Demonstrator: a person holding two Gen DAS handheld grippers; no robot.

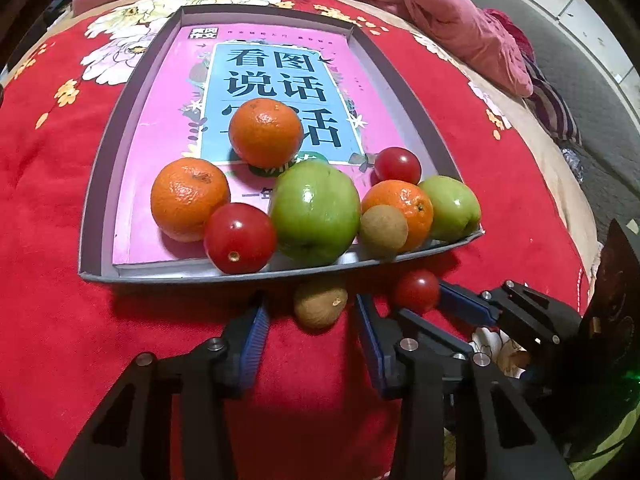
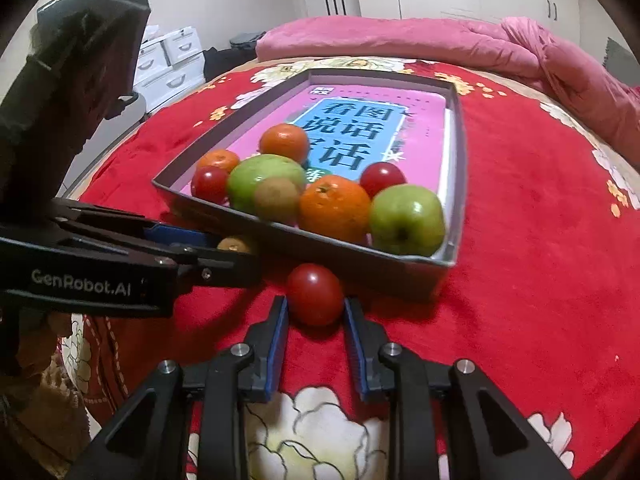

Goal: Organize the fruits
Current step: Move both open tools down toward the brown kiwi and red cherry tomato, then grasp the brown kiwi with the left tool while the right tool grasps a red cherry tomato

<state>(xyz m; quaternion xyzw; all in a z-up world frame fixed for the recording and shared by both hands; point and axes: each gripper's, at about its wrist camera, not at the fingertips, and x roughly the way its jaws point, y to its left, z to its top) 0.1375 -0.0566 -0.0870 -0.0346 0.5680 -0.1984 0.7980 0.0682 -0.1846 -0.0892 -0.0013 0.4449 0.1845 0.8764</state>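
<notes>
A shallow grey tray (image 1: 96, 184) lies on the red flowered bedspread with a pink book inside. At its near end lie three oranges (image 1: 266, 132), two green apples (image 1: 316, 212), two tomatoes (image 1: 239, 238) and a brown fruit (image 1: 383, 230). Just outside the near rim, another brown fruit (image 1: 320, 308) sits on the cloth between the fingers of my left gripper (image 1: 310, 304), with a gap on each side. Beside it, my right gripper (image 2: 315, 302) has both blue pads against a red tomato (image 2: 315, 294) resting on the cloth in front of the tray (image 2: 360, 264).
A pink quilt (image 2: 440, 44) is heaped along the far side of the bed. White drawers (image 2: 168, 64) stand off the bed at the left and wardrobes at the back. The two grippers sit close side by side at the tray's near rim.
</notes>
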